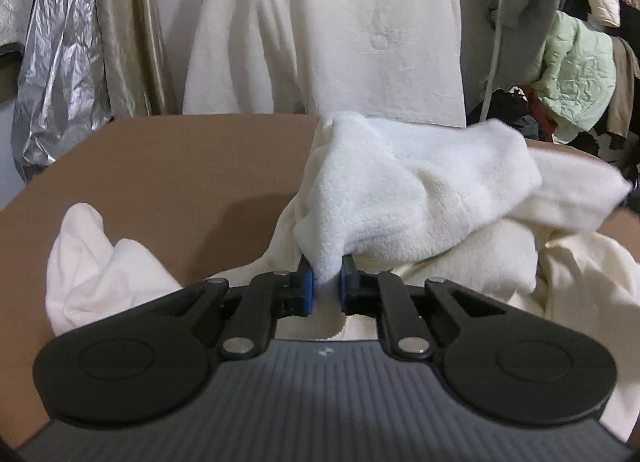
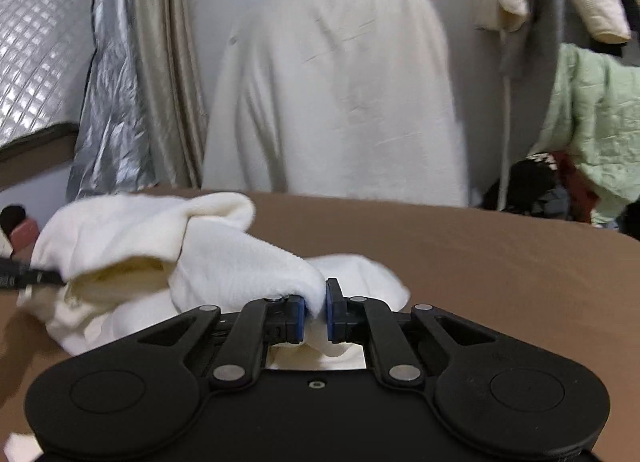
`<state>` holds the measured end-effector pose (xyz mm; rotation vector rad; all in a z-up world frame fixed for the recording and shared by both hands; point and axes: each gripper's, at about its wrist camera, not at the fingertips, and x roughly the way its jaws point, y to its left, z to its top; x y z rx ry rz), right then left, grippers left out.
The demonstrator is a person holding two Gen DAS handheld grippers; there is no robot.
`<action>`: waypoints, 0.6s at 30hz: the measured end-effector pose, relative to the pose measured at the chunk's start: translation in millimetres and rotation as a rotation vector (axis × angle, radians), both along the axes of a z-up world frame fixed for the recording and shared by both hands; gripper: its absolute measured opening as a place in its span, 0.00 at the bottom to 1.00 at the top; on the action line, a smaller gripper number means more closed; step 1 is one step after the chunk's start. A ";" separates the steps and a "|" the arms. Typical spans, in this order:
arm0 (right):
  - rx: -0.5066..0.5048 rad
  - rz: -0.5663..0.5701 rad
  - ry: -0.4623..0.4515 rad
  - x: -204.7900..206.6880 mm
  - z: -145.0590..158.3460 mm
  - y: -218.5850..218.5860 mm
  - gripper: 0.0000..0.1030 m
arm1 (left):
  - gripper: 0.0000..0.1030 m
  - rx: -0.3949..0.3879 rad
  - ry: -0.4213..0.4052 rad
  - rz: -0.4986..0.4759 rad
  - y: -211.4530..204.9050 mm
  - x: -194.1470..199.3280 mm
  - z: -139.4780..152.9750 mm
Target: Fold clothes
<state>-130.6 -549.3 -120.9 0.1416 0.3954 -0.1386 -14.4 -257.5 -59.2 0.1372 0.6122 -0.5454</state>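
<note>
A cream fleece garment point(image 1: 420, 190) lies bunched on the brown table point(image 1: 180, 166). In the left wrist view my left gripper point(image 1: 327, 282) is shut on a pinched fold of it, with the fabric rising up and to the right from the blue pads. In the right wrist view my right gripper point(image 2: 316, 310) is shut on another fold of the same fleece garment point(image 2: 160, 246), which stretches away to the left. At that view's left edge a dark tip of the other gripper pokes into the cloth.
A white fleece garment point(image 1: 328, 30) hangs behind the table. To the left hang silver foil sheeting point(image 1: 60, 62) and a beige curtain point(image 1: 128, 30). At the right are a pale green quilted jacket point(image 1: 576, 74) and a dark clothes pile point(image 1: 516, 110). Bare table surface point(image 2: 480, 254) lies to the right.
</note>
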 end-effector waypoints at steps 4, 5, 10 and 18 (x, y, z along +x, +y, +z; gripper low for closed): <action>-0.057 0.015 0.011 9.4 0.6 -4.2 0.10 | 0.11 0.003 -0.001 -0.016 1.6 -1.8 -2.7; -0.056 0.017 0.017 14.3 1.4 -8.3 0.09 | 0.11 0.007 -0.003 -0.023 0.0 2.6 -0.4; -0.198 0.067 -0.003 48.9 42.6 -34.8 0.08 | 0.09 0.093 -0.065 -0.077 -21.8 57.4 48.5; -0.166 -0.072 0.055 163.0 93.4 -86.3 0.69 | 0.77 -0.143 -0.099 0.164 -57.1 190.6 141.4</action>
